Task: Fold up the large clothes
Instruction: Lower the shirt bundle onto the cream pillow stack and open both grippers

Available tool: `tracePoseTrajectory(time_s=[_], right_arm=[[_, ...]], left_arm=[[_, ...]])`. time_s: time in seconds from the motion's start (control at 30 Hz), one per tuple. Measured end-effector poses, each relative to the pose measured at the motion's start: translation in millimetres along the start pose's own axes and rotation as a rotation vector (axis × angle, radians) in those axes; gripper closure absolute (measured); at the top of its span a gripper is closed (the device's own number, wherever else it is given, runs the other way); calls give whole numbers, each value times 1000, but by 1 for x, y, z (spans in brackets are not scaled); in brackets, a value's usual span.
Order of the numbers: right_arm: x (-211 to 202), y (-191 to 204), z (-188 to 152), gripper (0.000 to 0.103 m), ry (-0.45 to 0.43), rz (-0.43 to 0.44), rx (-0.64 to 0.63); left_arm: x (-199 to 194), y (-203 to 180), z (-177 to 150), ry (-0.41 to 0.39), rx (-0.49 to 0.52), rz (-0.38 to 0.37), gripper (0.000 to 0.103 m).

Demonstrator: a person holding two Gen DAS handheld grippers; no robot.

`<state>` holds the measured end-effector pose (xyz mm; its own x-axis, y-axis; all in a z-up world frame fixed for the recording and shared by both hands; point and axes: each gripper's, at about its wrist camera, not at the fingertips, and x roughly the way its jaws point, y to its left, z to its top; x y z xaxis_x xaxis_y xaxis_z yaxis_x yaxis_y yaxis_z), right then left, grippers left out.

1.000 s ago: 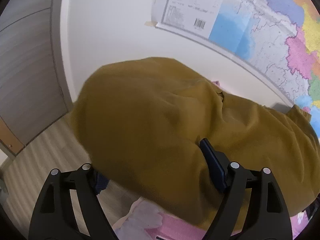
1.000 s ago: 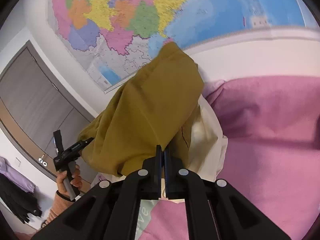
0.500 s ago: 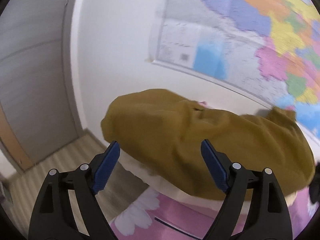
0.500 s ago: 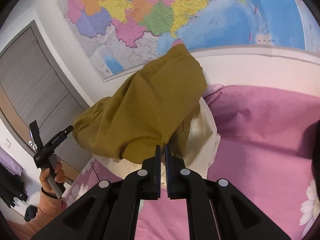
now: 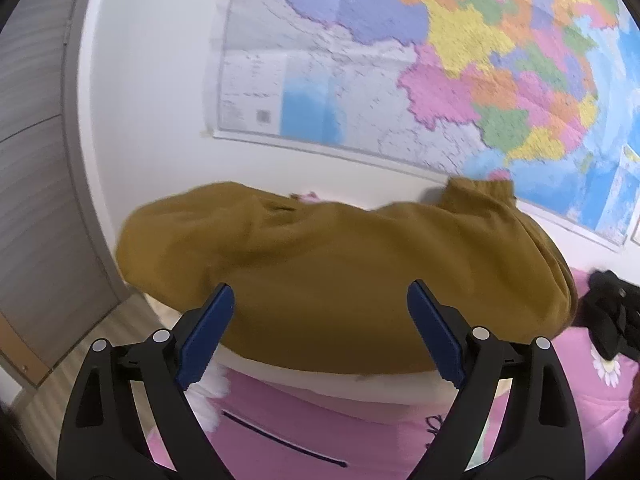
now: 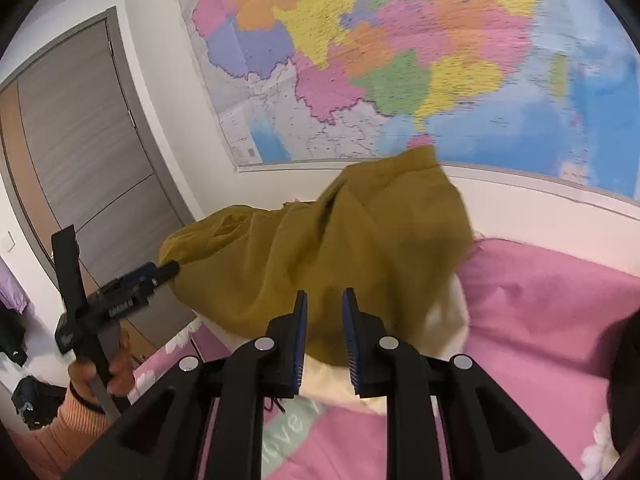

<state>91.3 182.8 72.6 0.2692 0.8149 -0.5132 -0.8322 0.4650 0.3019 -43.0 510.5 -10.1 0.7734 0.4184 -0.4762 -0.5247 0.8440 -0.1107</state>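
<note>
Not much to read here. On the pink bedding, near its front edge in the right wrist view, pale letters on a light green patch spell what looks like "love". The wall map carries fine print and a small code square, all too blurred to read.

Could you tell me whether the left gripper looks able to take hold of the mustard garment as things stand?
Probably yes: the left gripper stands open and empty, the mustard garment lies just ahead, nothing between.
</note>
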Motion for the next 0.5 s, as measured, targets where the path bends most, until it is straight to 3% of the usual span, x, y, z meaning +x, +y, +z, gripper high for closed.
tracePoseTrajectory(time_s=[0.23, 0.5], right_arm=[[59, 1, -3, 86, 98, -17, 13], [79, -14, -25, 86, 154, 10, 67]], left_arm=[[27, -12, -13, 81, 5, -8, 15], [56, -7, -36, 160, 8, 5, 9]])
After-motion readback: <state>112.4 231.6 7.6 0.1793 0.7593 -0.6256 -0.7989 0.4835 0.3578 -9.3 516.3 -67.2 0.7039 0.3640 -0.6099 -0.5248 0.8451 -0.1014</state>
